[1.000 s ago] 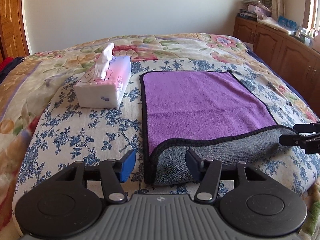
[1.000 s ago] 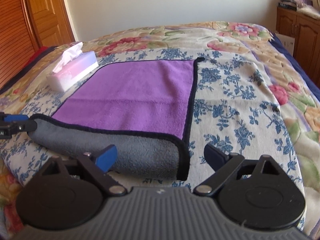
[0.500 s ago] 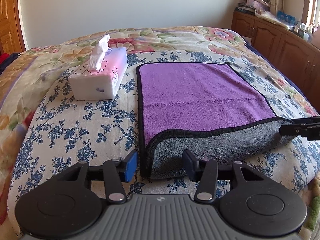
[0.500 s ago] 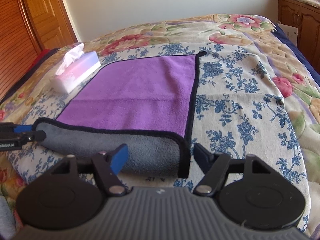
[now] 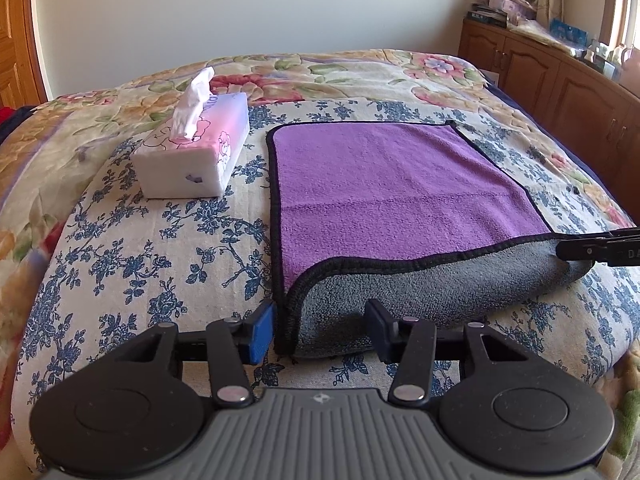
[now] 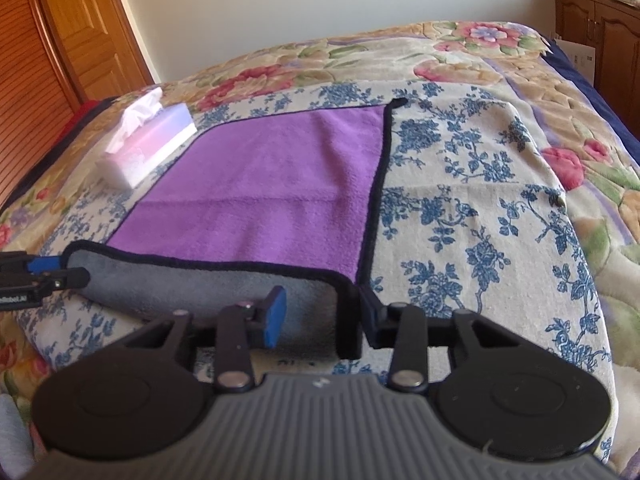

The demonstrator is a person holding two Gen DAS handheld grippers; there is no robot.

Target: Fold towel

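Left gripper (image 5: 320,330): nearest in the left wrist view, at 6 o'clock. Its jaws stand partly apart around the near left corner of the towel; the blue pad sits just outside the black hem and the dark pad rests against the grey fold. Whether the pads press the cloth, I cannot tell.

Right gripper (image 6: 322,320): at 6 o'clock in the right wrist view. Its jaws are closing, with the near right corner of the towel between them, the right pad against the black hem.

Towel (image 5: 400,184): purple on top, grey beneath, black hem. It lies flat on the bedspread (image 5: 160,264), its near edge rolled over to show a grey band running from 9 to 3 o'clock. Its long axis runs from 6 toward 12 o'clock, away from the grippers.

Change: a second ago the right gripper's jaws stood wide, well clear of the corner; now they have drawn in around it. The left gripper's gap has narrowed slightly. The towel's fold looks the same.

Tissue box (image 5: 196,152): at 10 o'clock, just beside the towel's left edge, apart from it, a tissue standing up from it.

Cabinets (image 5: 560,80): wooden, at 2 o'clock, clutter on top.

Door (image 6: 80,32): wooden, at 10 o'clock in the right wrist view.
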